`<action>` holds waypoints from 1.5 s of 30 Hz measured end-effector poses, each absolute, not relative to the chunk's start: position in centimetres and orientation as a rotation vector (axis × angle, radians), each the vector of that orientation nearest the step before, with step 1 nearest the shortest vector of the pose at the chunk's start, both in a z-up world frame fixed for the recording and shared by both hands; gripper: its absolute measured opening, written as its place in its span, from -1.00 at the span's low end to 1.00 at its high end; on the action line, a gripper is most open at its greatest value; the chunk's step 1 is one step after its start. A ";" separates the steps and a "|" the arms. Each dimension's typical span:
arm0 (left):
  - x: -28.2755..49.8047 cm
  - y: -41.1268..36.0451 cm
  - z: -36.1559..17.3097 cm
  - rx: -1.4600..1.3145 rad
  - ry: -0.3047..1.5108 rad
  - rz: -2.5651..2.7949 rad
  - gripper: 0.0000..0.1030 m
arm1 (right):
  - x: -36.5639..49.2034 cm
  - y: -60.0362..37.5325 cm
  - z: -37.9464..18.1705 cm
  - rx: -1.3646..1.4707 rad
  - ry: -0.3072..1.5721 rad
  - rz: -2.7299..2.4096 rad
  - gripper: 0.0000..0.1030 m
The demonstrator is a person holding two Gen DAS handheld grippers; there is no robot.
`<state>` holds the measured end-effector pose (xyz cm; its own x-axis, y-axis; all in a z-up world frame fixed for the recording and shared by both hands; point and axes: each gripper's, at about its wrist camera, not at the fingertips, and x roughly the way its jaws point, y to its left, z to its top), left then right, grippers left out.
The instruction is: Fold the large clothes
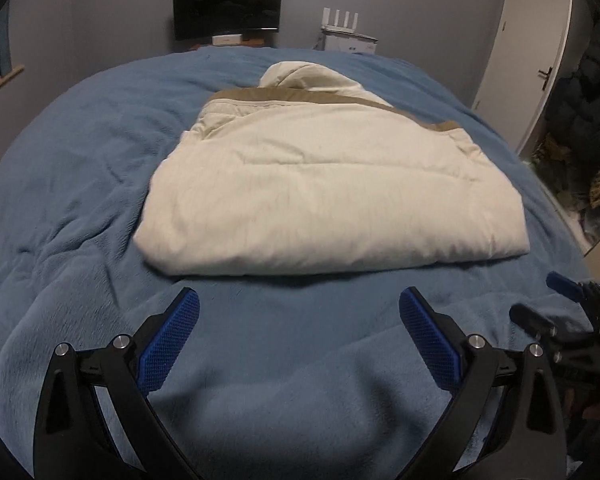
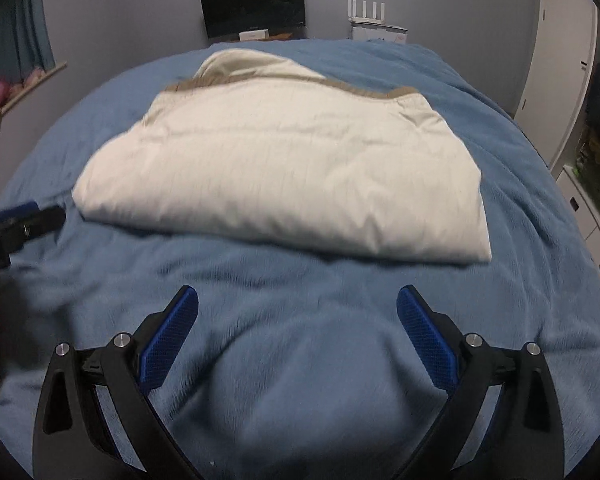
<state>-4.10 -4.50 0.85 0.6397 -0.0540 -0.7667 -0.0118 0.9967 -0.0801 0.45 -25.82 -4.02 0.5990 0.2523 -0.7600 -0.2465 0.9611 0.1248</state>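
Note:
A cream padded garment [image 1: 324, 192] with a tan band along its far edge lies folded into a thick rectangle on the blue bedspread [image 1: 80, 168]. It also shows in the right wrist view [image 2: 284, 176]. My left gripper [image 1: 299, 300] is open and empty, just short of the garment's near edge. My right gripper [image 2: 298, 298] is open and empty, also short of the near edge. The right gripper shows at the right edge of the left wrist view [image 1: 556, 300]. The left gripper shows blurred at the left edge of the right wrist view [image 2: 32, 216].
The blue bedspread [image 2: 520, 184] covers the whole bed. Beyond its far edge stand a dark monitor [image 1: 227, 7] and a white router [image 1: 340, 20]. A white door [image 1: 528, 52] and dark hanging clothes [image 1: 588, 128] are at the right. White cabinets [image 2: 560, 80] line the right side.

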 end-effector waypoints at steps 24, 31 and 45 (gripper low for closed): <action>-5.1 -6.2 -0.7 -0.015 0.919 0.002 0.87 | 0.7 -27.4 -7.0 0.048 0.909 0.199 0.85; -5.1 -6.2 -0.7 -0.015 0.921 0.003 0.87 | 0.8 -27.3 -7.0 0.049 0.912 0.197 0.85; -5.0 -6.1 -0.7 -0.013 0.922 0.004 0.87 | 0.8 -27.2 -7.1 0.047 0.917 0.197 0.85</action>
<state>-5.01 -6.15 -0.70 0.6042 -0.0025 -0.7968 -0.0088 0.9999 -0.0098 0.81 -27.21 -7.14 0.5913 0.1891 -0.7840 -0.1495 0.9810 0.1239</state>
